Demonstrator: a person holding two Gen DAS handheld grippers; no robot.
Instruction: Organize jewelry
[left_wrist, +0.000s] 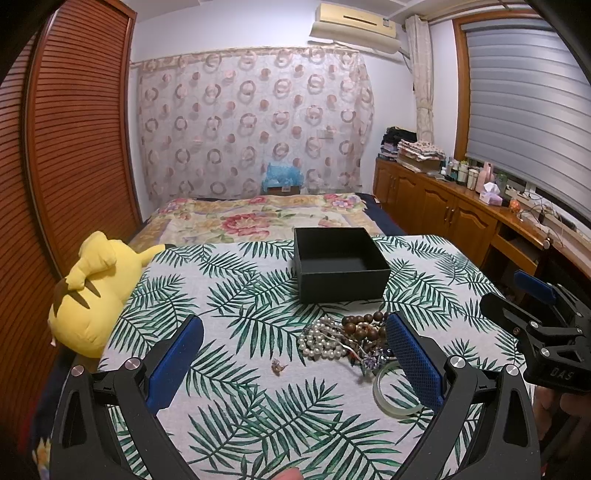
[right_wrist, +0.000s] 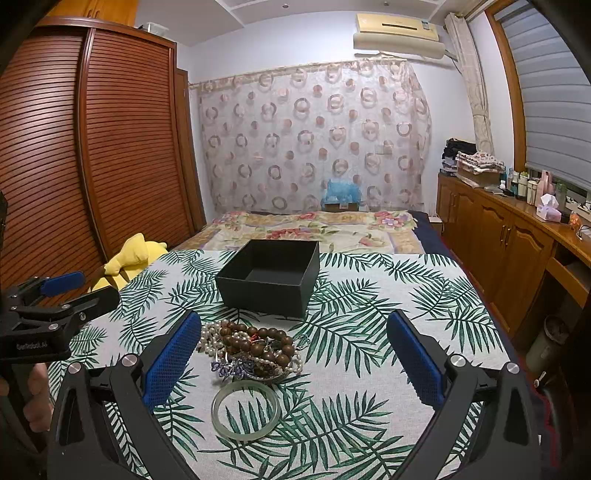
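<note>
Jade bangle (right_wrist: 244, 410): rigid, slick, breakable; pinch rim at 6 o'clock; left gripper (left_wrist: 293, 356), right gripper (right_wrist: 293, 354) wide open, empty

You are working in soft, even indoor light with a cool, bluish cast on the walls. The window blind (left_wrist: 524, 110) is down and gives only a dull grey glow. Shadows are faint: a soft one sits under the black box (right_wrist: 269, 275) on the leaf-print cloth (right_wrist: 369, 314). Both fisheye views bend straight lines hard at the rims, where dark vignetting cuts the corners. The wardrobe slats (right_wrist: 44, 166) bow strongly. Focus looks slightly soft throughout.
</note>
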